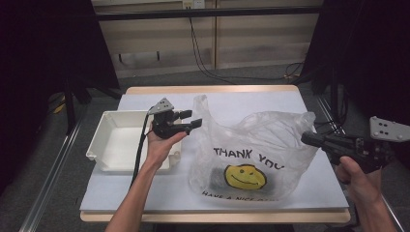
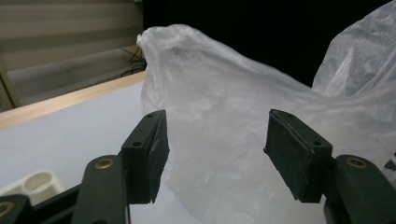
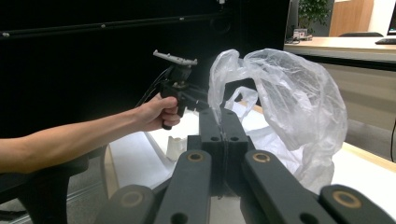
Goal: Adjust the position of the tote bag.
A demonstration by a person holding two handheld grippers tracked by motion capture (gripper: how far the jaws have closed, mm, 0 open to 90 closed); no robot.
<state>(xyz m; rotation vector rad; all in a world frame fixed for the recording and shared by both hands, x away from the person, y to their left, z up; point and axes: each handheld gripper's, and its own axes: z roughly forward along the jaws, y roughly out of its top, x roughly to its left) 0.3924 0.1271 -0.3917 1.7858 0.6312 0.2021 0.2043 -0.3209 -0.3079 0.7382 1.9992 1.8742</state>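
A clear plastic bag [image 1: 251, 150] printed with "THANK YOU" and a yellow smiley stands puffed up in the middle of the table. My left gripper [image 1: 193, 119] hovers at the bag's left side, just short of its upright left handle [image 1: 200, 104]. Its jaws are open, and in the left gripper view [image 2: 215, 154] the bag [image 2: 219, 116] lies beyond the pads with nothing pinched. My right gripper [image 1: 306, 138] meets the bag's right edge. In the right gripper view its jaws [image 3: 223, 116] are shut, with a thin strip of the bag [image 3: 280, 93] rising from their tips.
A white shallow tray [image 1: 121, 140] sits on the left of the table, under my left forearm. The table [image 1: 159, 193] has a pale top with a wooden rim. Cables hang behind it, and dark screens stand on both sides.
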